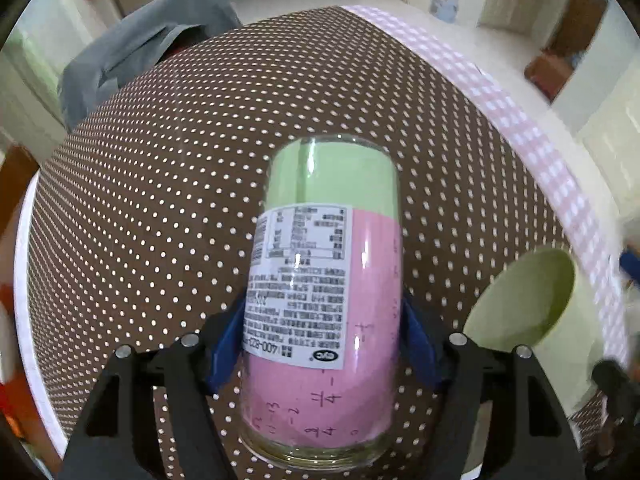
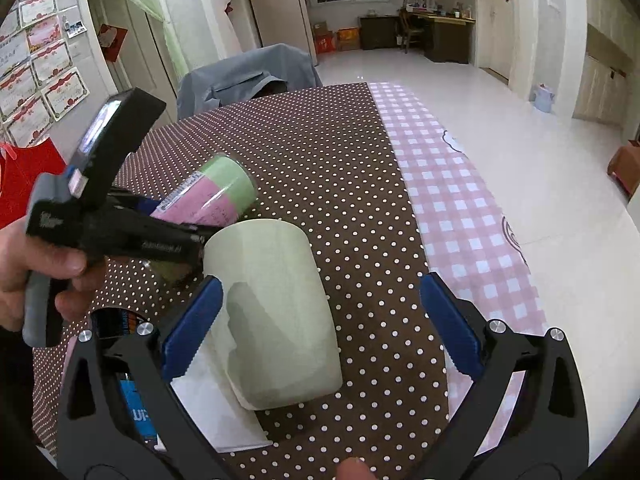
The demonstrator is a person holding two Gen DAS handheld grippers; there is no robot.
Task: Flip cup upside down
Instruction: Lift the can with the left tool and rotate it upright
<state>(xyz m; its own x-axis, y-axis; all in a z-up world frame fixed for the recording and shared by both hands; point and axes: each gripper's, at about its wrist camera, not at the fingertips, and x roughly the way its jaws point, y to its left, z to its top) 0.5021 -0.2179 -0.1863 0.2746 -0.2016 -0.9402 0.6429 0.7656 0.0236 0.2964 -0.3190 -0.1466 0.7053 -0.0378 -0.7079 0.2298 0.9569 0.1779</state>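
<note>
My left gripper (image 1: 322, 340) is shut on a clear glass cup with a pink and green paper lining and a white label (image 1: 324, 280). The cup is held above the table, tilted, one end pointing away from the camera. In the right wrist view the same cup (image 2: 212, 196) sticks out of the left gripper (image 2: 120, 224), held in a hand at the left. My right gripper (image 2: 316, 320) is open, its blue pads either side of a pale green mug (image 2: 276, 308) that stands on the table. The mug also shows in the left wrist view (image 1: 524, 304).
The table has a brown polka-dot cloth (image 2: 332, 168) with a pink checked strip (image 2: 460, 200) along its right edge. A white paper sheet (image 2: 216, 412) and a blue item (image 2: 140, 412) lie near the mug. A grey-covered chair (image 2: 244, 76) stands at the far side.
</note>
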